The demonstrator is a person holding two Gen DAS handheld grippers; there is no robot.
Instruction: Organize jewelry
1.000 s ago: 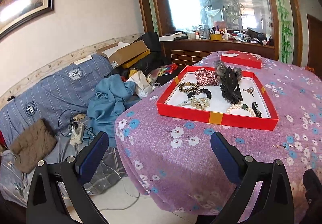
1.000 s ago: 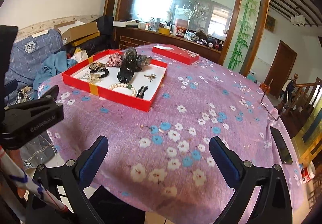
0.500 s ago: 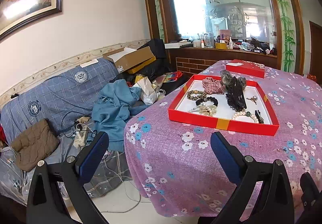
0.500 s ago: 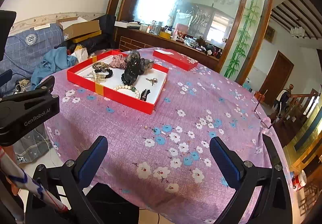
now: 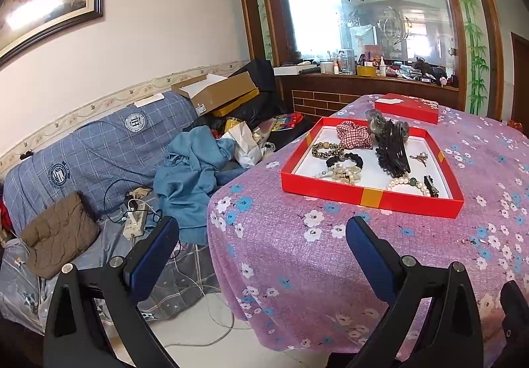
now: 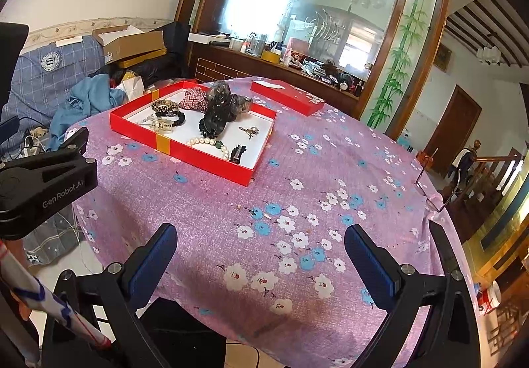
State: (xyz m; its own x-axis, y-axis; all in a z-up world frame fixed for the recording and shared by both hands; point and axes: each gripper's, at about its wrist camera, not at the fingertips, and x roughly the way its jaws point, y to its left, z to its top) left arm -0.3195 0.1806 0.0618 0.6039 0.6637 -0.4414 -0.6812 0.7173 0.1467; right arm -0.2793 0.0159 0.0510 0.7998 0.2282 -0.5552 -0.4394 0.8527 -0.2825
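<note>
— Left wrist view: how does the left gripper point(image 5: 261, 245) stand?
— Its blue-padded jaws are spread wide and hold nothing, off the near edge of the round table with the purple flowered cloth point(image 5: 330, 255).
— And the jewelry?
— It lies in a shallow red cardboard tray with a white floor point(image 5: 370, 196) toward the table's far left edge: a white pearl bracelet point(image 5: 408, 183) by the near rim, a black hair claw point(image 5: 393, 150) mid-tray, a red plaid scrunchie point(image 5: 355, 136) at the far rim.
— The right gripper point(image 6: 261, 249)?
— Equally wide apart, empty, over the cloth's near edge, well apart from the tray.
</note>
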